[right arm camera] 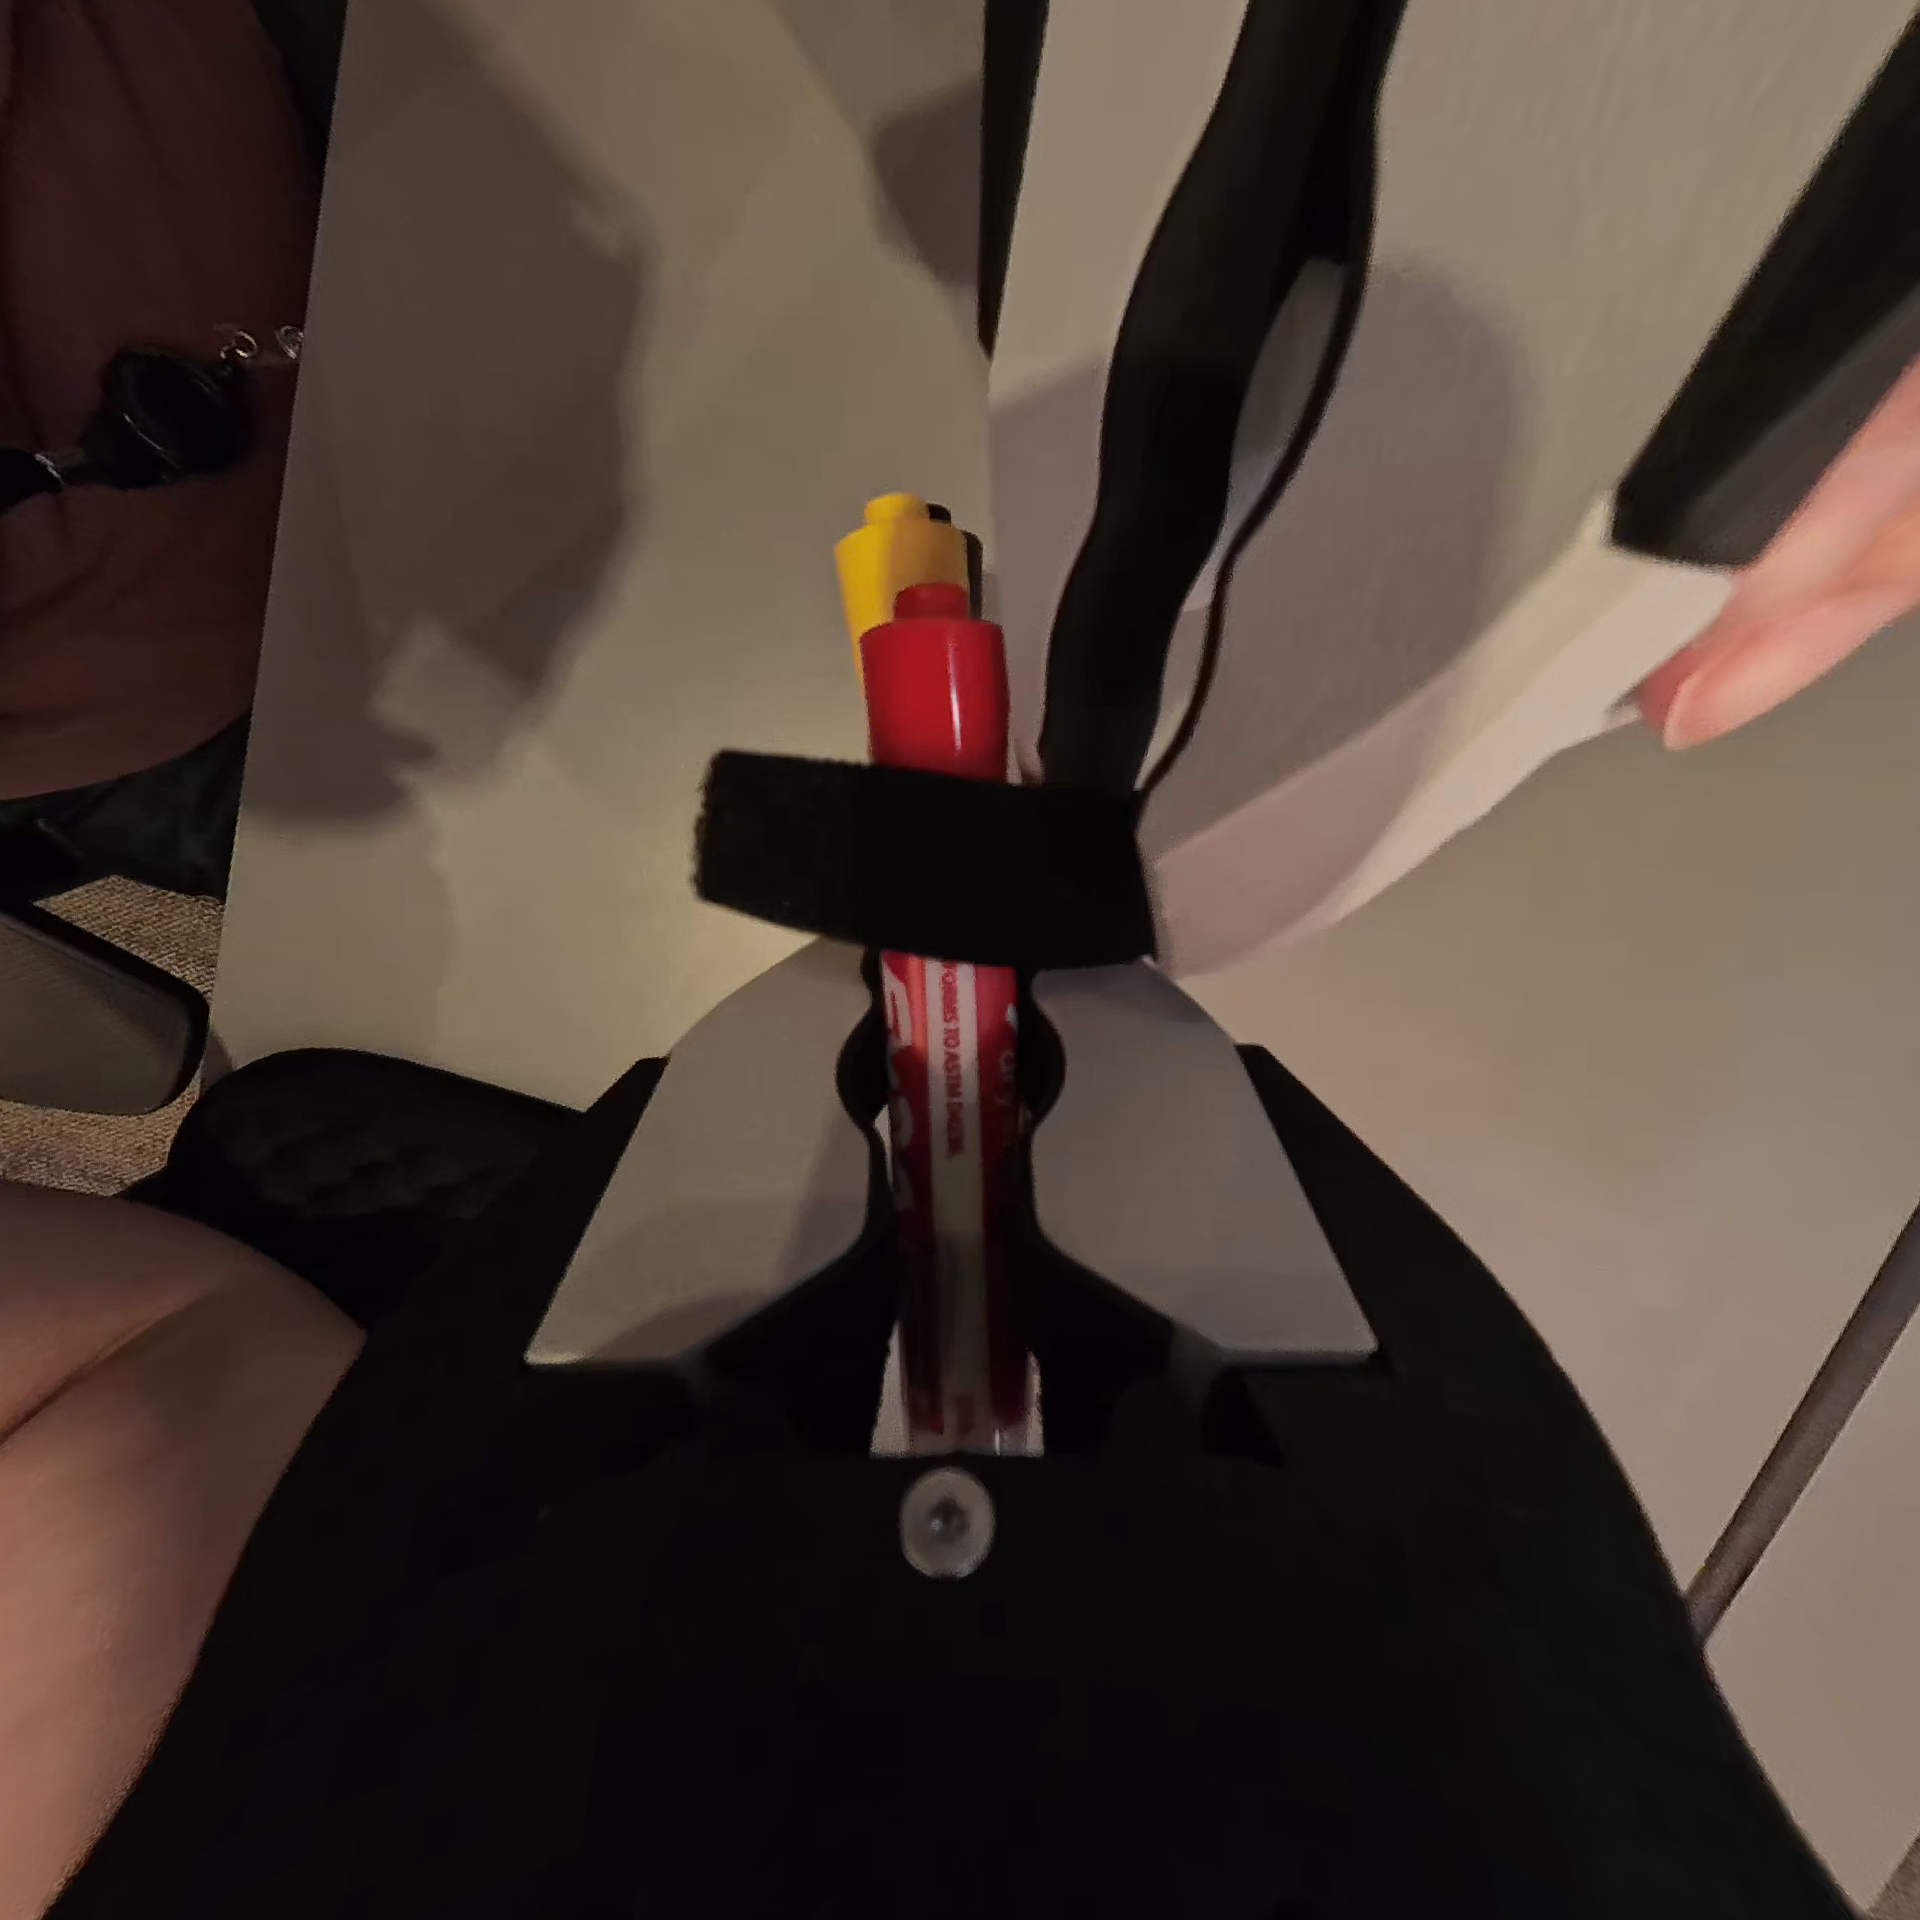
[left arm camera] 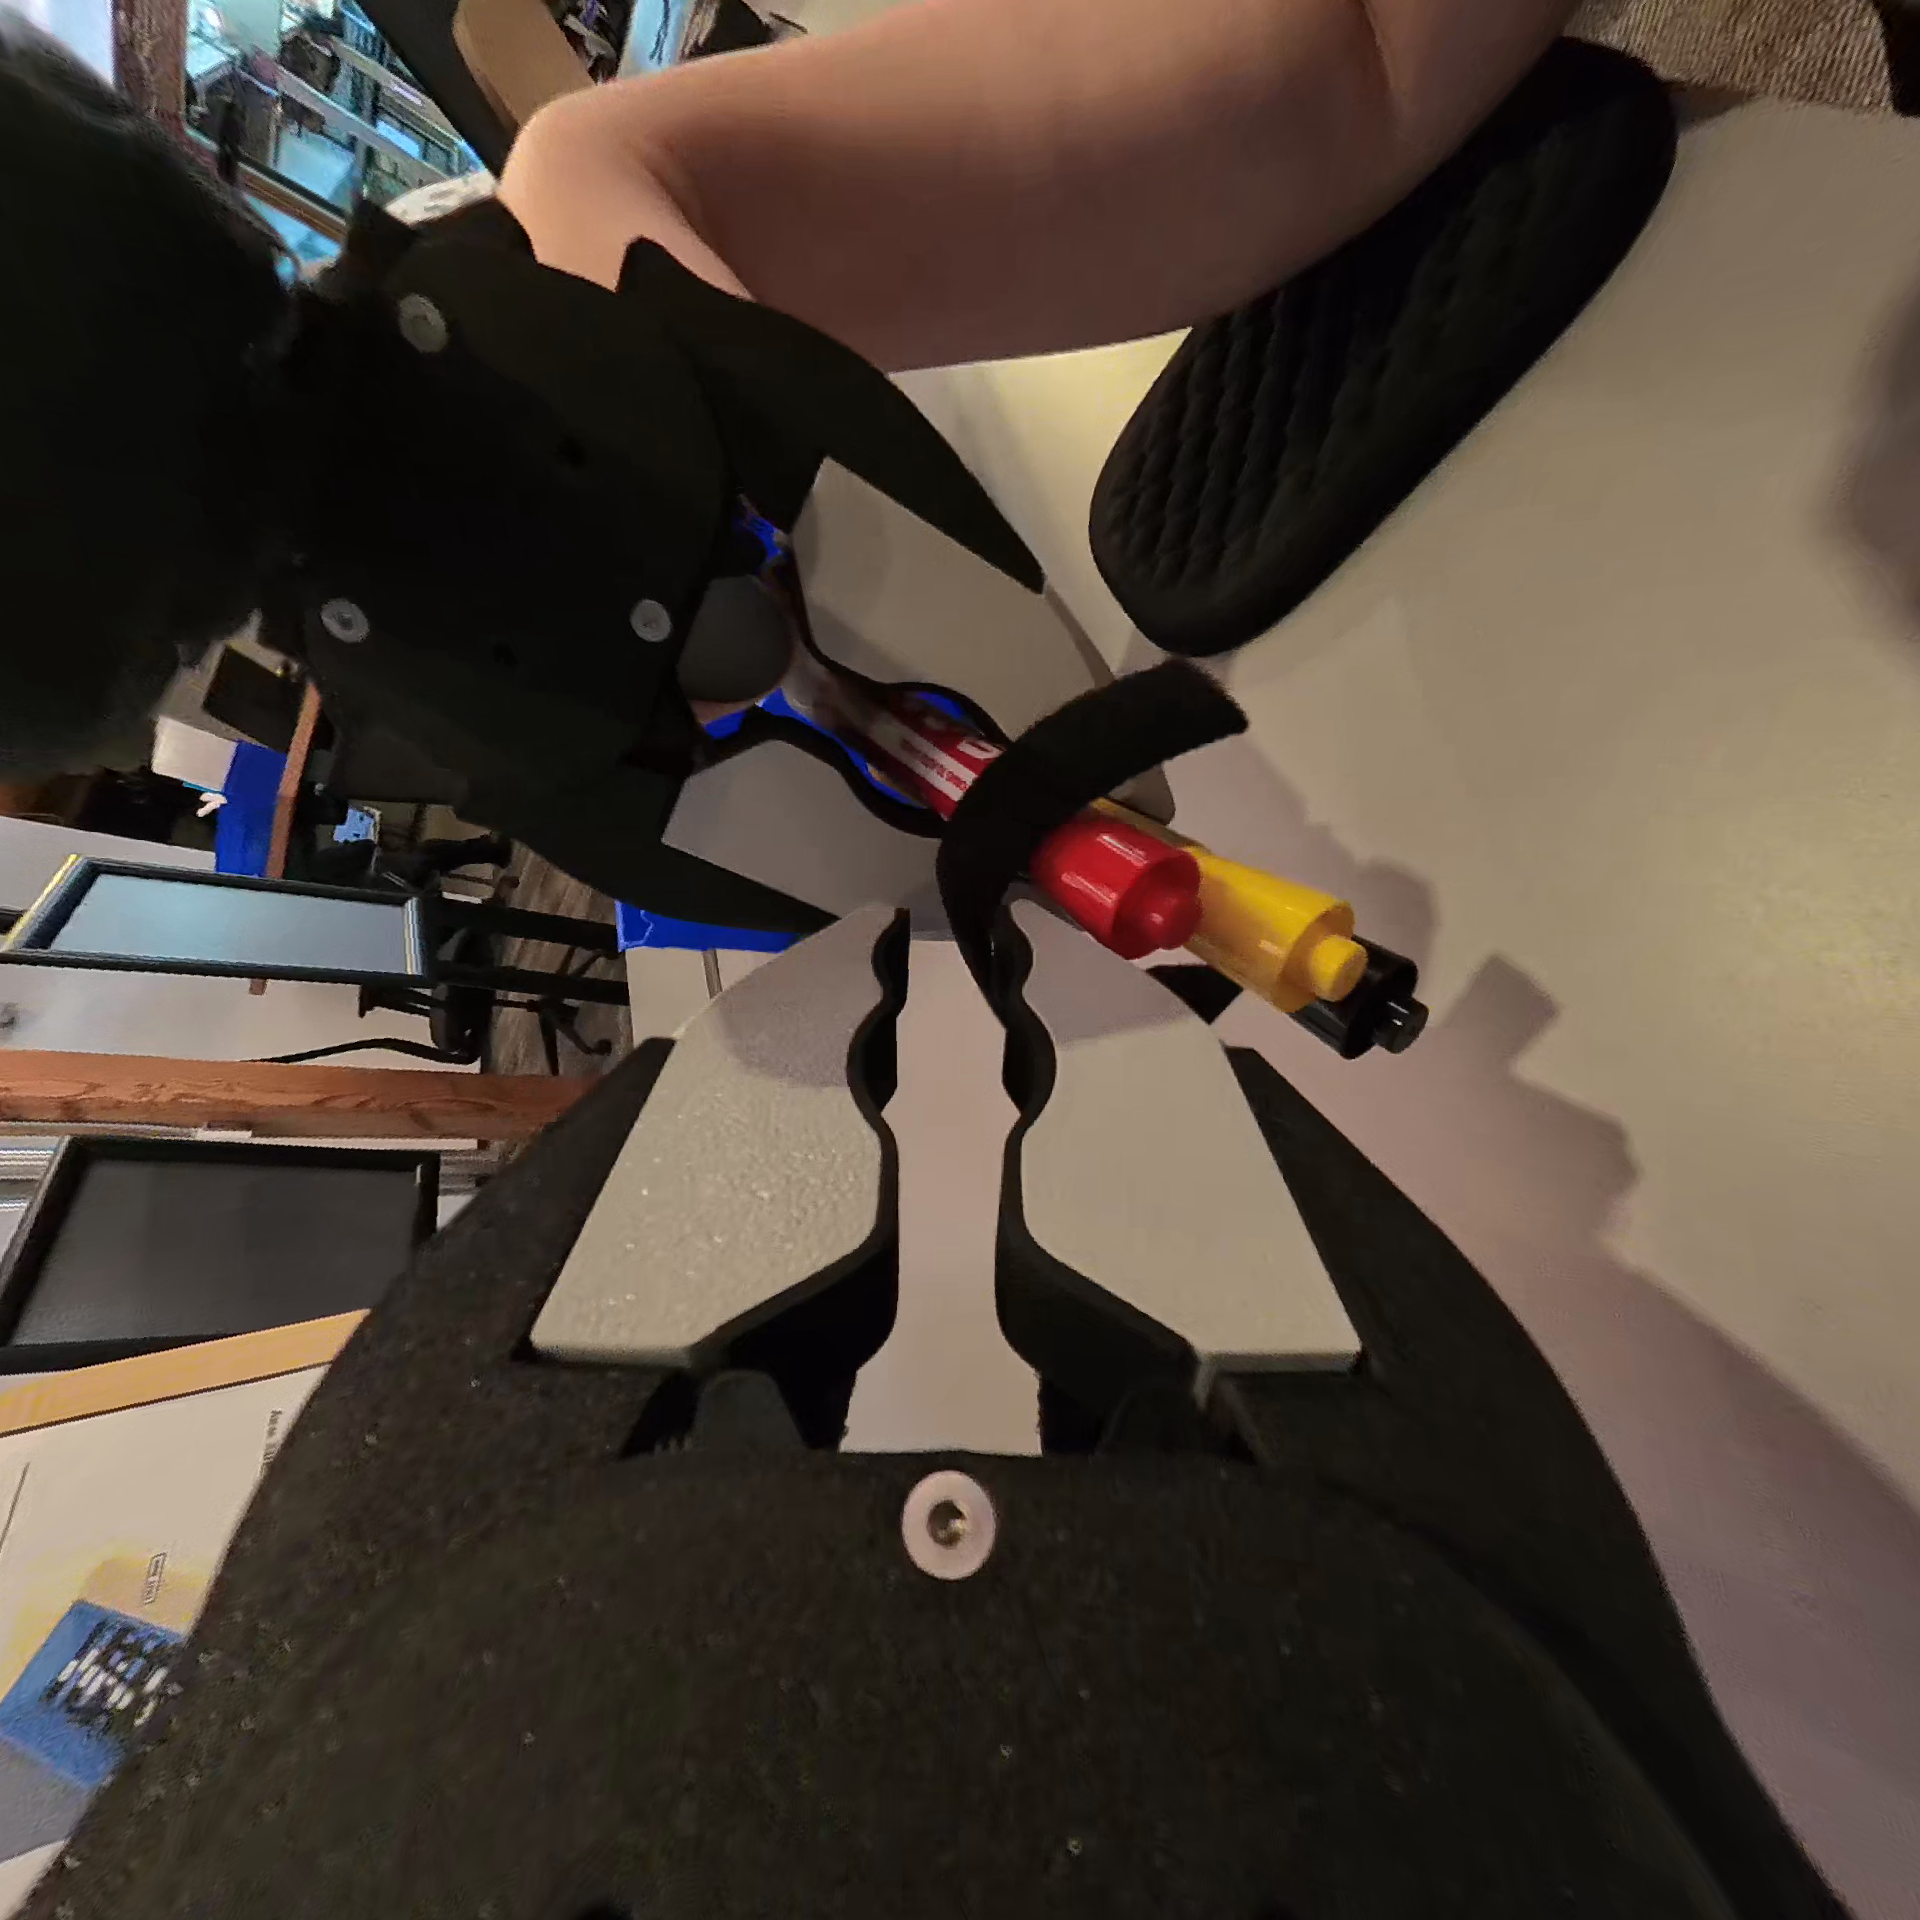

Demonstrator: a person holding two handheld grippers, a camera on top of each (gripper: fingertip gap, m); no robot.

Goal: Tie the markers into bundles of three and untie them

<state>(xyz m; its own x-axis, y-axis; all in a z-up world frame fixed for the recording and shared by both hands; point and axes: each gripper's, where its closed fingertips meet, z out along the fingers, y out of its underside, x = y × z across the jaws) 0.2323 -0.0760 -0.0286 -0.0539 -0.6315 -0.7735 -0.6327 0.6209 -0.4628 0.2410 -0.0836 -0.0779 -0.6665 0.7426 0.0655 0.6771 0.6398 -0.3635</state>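
Three markers are held together above the white table [left arm camera: 1558, 831]: a red one [left arm camera: 1112, 883], a yellow one [left arm camera: 1268, 925] and a black one [left arm camera: 1382, 1003]. A black hook-and-loop strap [left arm camera: 1081, 748] loops around them, with one end sticking out. My right gripper [right arm camera: 951, 966] is shut on the marker bodies just behind the strap [right arm camera: 914, 862]; the red marker [right arm camera: 935, 686] and the yellow one [right arm camera: 894, 551] point away from it. My left gripper [left arm camera: 961, 930] has its jaws a narrow gap apart at the strap. The strap lies against one fingertip and is not pinched.
A black padded armrest [left arm camera: 1382, 353] and a person's bare arm [left arm camera: 1039, 156] are beyond the markers. A hand [right arm camera: 1787, 644] holds the left gripper at the right wrist view's upper right. Framed screens [left arm camera: 229, 925] and wooden furniture stand off the table's left side. The left gripper's tips are roughly 5 cm from the right gripper's.
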